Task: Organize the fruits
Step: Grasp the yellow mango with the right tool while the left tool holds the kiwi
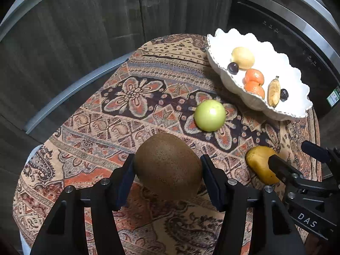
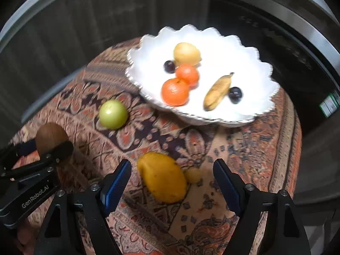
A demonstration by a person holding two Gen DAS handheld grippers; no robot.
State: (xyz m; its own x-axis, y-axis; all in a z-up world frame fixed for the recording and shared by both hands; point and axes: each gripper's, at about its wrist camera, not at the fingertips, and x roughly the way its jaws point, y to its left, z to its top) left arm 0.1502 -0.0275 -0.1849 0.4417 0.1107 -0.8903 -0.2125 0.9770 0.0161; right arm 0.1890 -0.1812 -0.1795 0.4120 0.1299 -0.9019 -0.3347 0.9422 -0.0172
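White scalloped bowl (image 1: 265, 48), fragile-looking, sits at the tabletop's (image 1: 89, 125) far right edge, already holding fruit. Nearer, the yellow mango (image 2: 162, 177) lies between the right gripper's (image 2: 172, 186) wide-apart fingers, long axis running diagonally; likely soft, best gripped across its middle. The left gripper (image 1: 167, 175) closes on the fuzzy brown kiwi (image 1: 167, 165), a soft, light fruit held across its waist. A smooth, firm-looking green apple (image 1: 210, 115) waits mid-tabletop.

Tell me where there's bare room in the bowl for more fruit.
Free: the white bowl right of the lemon, and its near floor below the banana. Crowded: the middle, where the two oranges touch, with dark grapes beside them.
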